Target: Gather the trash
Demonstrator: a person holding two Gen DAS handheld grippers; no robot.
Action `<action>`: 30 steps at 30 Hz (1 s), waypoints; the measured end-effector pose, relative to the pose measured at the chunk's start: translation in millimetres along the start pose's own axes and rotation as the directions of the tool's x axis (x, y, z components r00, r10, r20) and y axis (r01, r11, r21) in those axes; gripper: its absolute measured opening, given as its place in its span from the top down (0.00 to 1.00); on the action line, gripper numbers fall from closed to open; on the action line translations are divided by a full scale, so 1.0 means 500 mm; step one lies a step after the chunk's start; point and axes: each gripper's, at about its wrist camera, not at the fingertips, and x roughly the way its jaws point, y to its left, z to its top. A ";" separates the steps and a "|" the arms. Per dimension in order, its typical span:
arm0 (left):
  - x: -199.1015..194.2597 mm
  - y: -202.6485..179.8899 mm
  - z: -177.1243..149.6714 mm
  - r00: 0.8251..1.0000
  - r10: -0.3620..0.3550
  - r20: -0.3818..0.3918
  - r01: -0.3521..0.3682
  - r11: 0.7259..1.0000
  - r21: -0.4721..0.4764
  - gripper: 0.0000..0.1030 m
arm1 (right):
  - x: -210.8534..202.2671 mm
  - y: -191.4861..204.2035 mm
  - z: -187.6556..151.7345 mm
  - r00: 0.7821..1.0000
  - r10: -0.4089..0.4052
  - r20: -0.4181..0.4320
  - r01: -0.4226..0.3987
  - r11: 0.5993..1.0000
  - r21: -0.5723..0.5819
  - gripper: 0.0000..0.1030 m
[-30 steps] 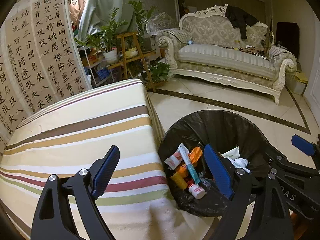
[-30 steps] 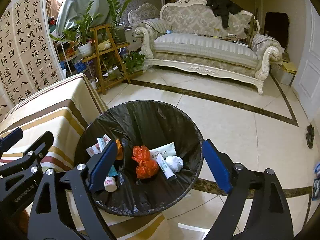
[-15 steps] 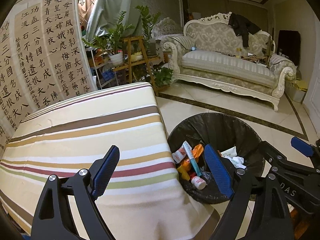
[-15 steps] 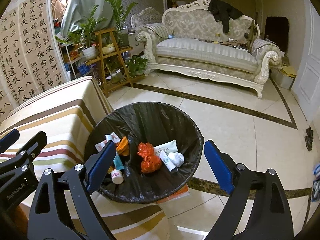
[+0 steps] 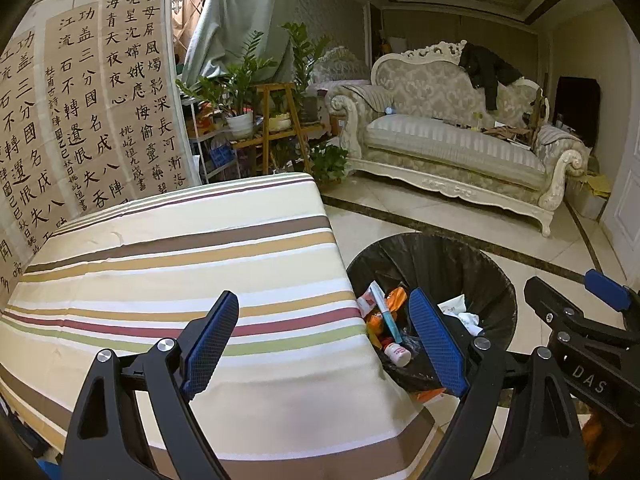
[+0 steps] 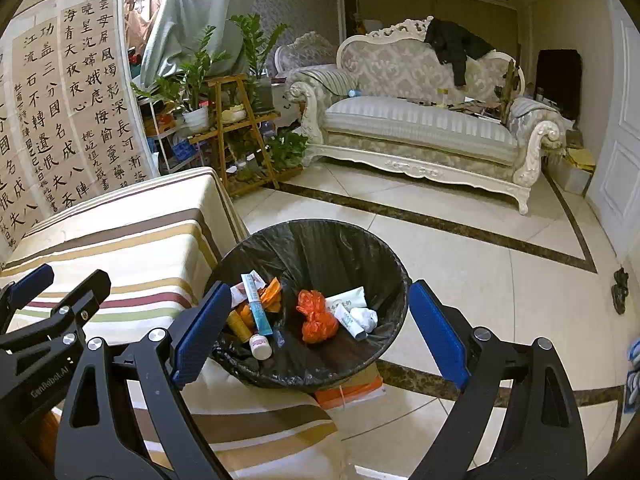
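Left gripper (image 5: 324, 344): black frame, 2 blue-padded fingers spread wide, nothing between them. It hangs above the near right corner of the striped cream tablecloth (image 5: 180, 264), right pad over the bin's left rim.

Right gripper (image 6: 320, 332): same build, jaws wide, empty, hovering directly over the bin mouth. The 2 grippers sit side by side, close but apart.

Trash location: all visible trash lies inside the round bin with black plastic liner (image 6: 352, 240), which stands on the tiled floor touching the right edge of the table. Contents: crumpled orange plastic bag (image 6: 316, 316) at centre, white tube (image 6: 346, 300) and white paper wad (image 6: 366, 318) to its right, blue-and-white tube (image 6: 256, 304) and small white bottle (image 6: 260, 346) to its left.

Tablecloth shows no loose item in either view. Floor near the bin: an orange flat object (image 6: 352, 392) pokes out beneath the bin; cannot tell whether it is trash.

Judgement: collection looks essentially finished. To do this step well, scan the table and floor once more with jaws kept wide, clear of the liner rim so it is not snagged.
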 end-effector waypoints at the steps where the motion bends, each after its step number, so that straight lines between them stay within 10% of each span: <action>1: -0.003 0.002 0.000 1.000 -0.001 0.003 0.001 1.000 -0.003 0.18 | -0.004 0.001 0.001 1.000 0.000 0.002 0.000 1.000 -0.001 0.15; 30: -0.017 0.014 -0.009 1.000 -0.006 0.009 0.006 1.000 -0.011 0.18 | -0.024 0.002 0.006 1.000 -0.001 0.019 0.001 1.000 -0.011 0.15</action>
